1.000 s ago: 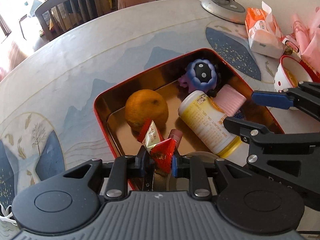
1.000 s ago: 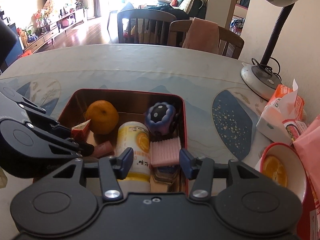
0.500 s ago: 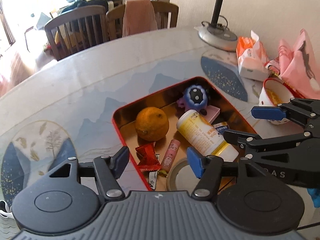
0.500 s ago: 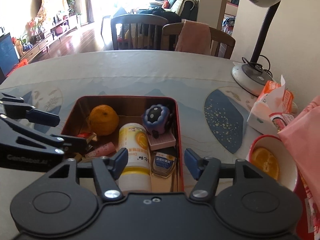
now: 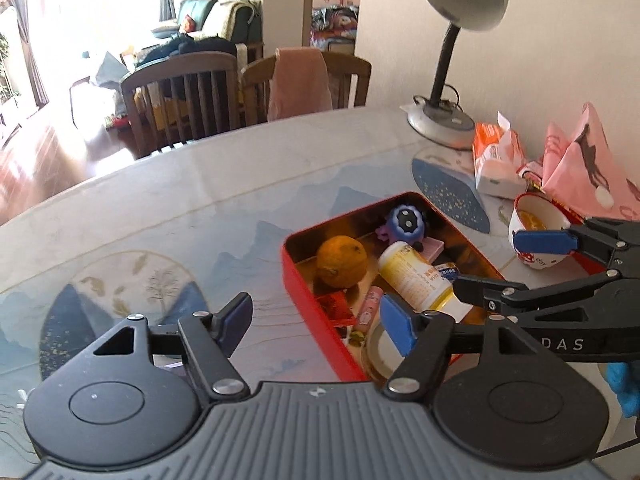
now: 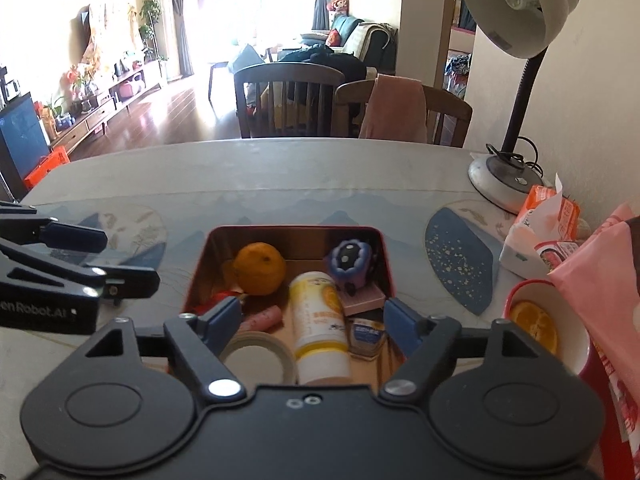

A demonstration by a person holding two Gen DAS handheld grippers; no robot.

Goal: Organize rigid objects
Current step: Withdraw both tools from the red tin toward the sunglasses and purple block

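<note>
A red tin (image 5: 304, 288) on the table holds an orange (image 5: 342, 262), a yellow bottle (image 5: 416, 280) lying down, a purple-blue toy (image 5: 406, 222), a pink box (image 5: 434, 246), a red packet (image 5: 334, 306), a pink tube (image 5: 370, 306) and a tape roll (image 6: 256, 360). My left gripper (image 5: 316, 320) hangs above the tin's near left wall. Its jaws are opening and nothing is between the pads. My right gripper (image 6: 314, 320) hovers over the tin's near end, above the bottle (image 6: 320, 328). Its jaws are opening too and grip nothing.
A desk lamp (image 5: 440, 120) stands at the table's far right. Near it are a tissue pack (image 5: 496, 164), a pink bag (image 5: 584, 172) and a bowl (image 5: 536, 228) with orange slices. Two chairs (image 5: 180, 96) stand behind the far edge.
The left gripper let go of the red packet and the right let go of the pink box; both now lie in the tin. Both grippers opened wide and drew up and back.
</note>
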